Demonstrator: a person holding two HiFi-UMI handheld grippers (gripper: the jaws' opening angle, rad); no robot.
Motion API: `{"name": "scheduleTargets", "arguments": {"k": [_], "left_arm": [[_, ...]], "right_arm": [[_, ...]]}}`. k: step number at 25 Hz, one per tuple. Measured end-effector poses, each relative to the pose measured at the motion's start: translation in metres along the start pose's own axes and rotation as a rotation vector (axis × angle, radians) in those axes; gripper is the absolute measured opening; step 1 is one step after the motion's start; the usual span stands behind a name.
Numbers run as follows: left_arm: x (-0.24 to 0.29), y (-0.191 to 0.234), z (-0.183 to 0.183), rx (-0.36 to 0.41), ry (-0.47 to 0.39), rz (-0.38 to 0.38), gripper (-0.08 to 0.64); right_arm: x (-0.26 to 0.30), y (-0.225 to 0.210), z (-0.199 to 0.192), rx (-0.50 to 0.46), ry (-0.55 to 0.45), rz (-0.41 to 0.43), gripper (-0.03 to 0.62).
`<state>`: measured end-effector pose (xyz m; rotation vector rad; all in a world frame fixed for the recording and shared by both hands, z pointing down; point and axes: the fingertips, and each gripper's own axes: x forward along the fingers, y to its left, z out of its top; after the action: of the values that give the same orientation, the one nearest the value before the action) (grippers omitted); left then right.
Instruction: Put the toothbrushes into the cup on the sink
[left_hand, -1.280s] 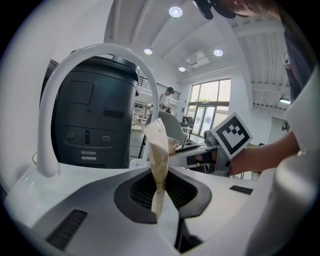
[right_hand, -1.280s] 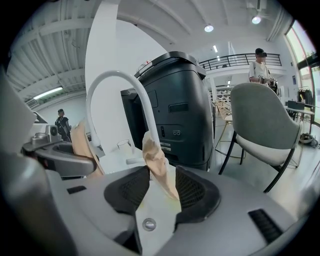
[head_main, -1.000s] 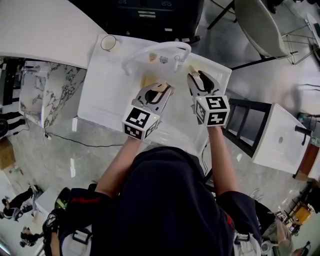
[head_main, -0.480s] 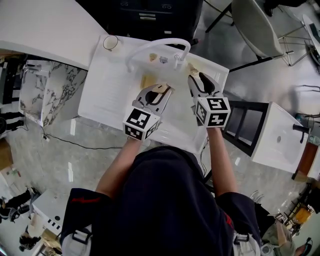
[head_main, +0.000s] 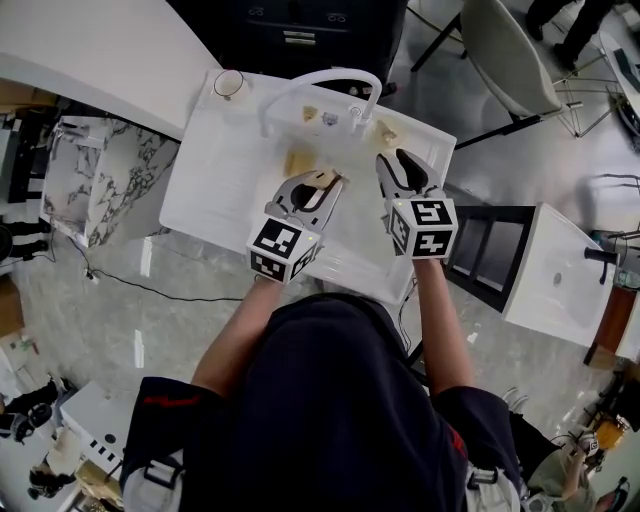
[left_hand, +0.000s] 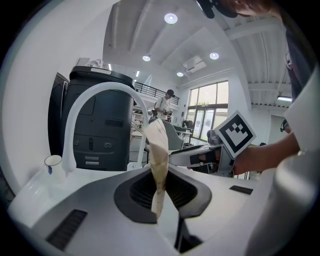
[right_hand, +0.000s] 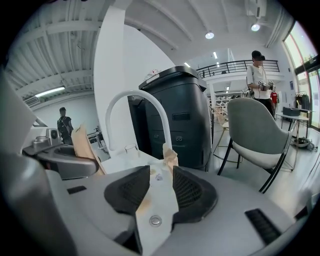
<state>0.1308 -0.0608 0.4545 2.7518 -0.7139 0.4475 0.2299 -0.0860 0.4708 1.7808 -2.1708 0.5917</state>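
one toothbrush wrapper between fingers, left gripper view

Right gripper jaws apart, empty; paper-wrapped toothbrush beyond, white faucet, cup

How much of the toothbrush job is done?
Nothing done yet: the cup looks empty. In hand: the left hand-held gripper pinches one tan wrapped toothbrush. The right hand-held gripper is open and empty. Left: drop it in the cup, then fetch the other tan packets lying on the sink.
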Motion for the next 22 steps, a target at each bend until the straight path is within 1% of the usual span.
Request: {"name": "scheduleTargets", "arguments": {"k": [4, 8, 11, 16, 22], "left_arm": [[-0.006, -0.002, 0.001, 0.002, -0.008, 0.013, 0.048], [-0.009, -0.005, -0.001, 0.001, -0.010, 0.031, 0.048], [-0.009, -0.006, -0.002, -0.001, -0.012, 0.045, 0.048], [-0.005, -0.007, -0.004, -0.005, -0.014, 0.079, 0.048], [-0.005, -0.007, -0.009, -0.017, -0.012, 0.121, 0.048]], "right_arm": [[-0.006, 0.006, 0.001, -0.024, -0.005, 0.006, 0.136], [-0.013, 0.005, 0.001, -0.022, -0.017, 0.017, 0.082], [-0.014, 0.004, 0.000, -0.022, -0.020, 0.046, 0.059], [-0.010, 0.006, -0.002, -0.034, -0.016, 0.112, 0.048], [-0.012, 0.001, -0.005, -0.055, -0.013, 0.137, 0.042]]}}
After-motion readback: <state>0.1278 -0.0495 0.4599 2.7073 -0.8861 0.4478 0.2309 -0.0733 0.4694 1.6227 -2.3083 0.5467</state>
